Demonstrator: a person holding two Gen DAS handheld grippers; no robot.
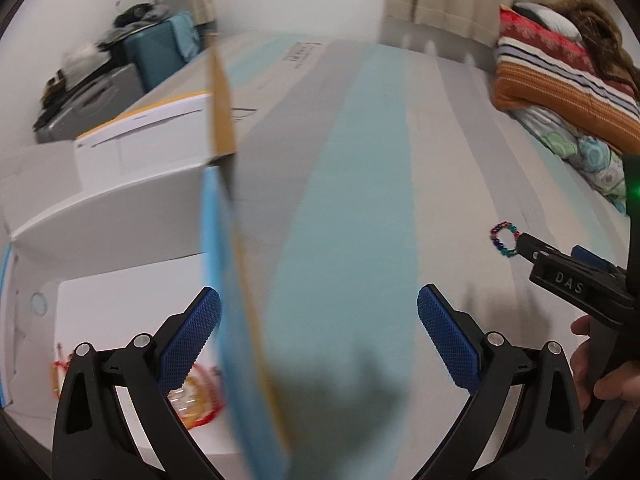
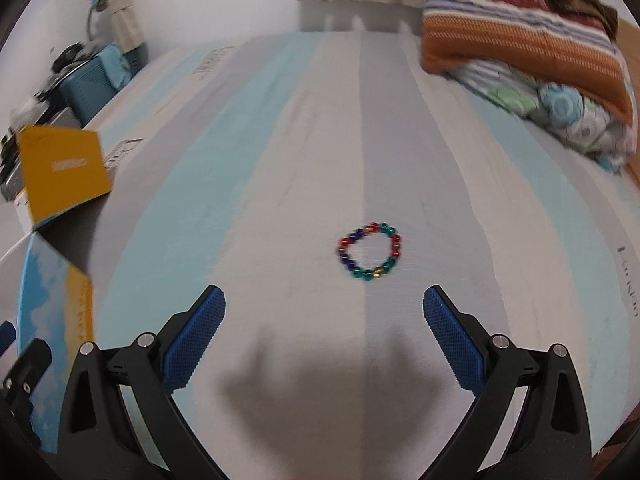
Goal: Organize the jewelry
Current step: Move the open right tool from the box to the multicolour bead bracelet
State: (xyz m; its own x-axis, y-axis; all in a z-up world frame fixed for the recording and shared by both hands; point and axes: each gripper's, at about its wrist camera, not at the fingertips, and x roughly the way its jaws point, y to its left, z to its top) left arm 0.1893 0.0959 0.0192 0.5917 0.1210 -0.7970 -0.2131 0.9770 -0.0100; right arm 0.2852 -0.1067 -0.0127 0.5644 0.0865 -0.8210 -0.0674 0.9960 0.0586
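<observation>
A bracelet of multicoloured beads (image 2: pixel 370 252) lies flat on the striped bed sheet (image 2: pixel 280 160), a little ahead of my right gripper (image 2: pixel 324 312), which is open and empty. From the left wrist view the same bracelet (image 1: pixel 504 239) sits just off the tip of the right gripper (image 1: pixel 552 254). My left gripper (image 1: pixel 320 320) is open over the edge of a white cardboard box (image 1: pixel 120 312). The box's blue and orange flap (image 1: pixel 224 280) stands upright between the fingers, close to the left pad (image 1: pixel 192 340). A red and gold bracelet (image 1: pixel 196 396) lies inside the box, partly hidden by that finger.
Folded blankets and a floral quilt (image 2: pixel 540 52) are stacked at the bed's far right. The box's orange flap (image 2: pixel 60 168) and blue flap (image 2: pixel 52 320) stand at the left. A teal case with clutter (image 1: pixel 160 52) sits beyond the bed. A hand (image 1: pixel 600 372) holds the right gripper.
</observation>
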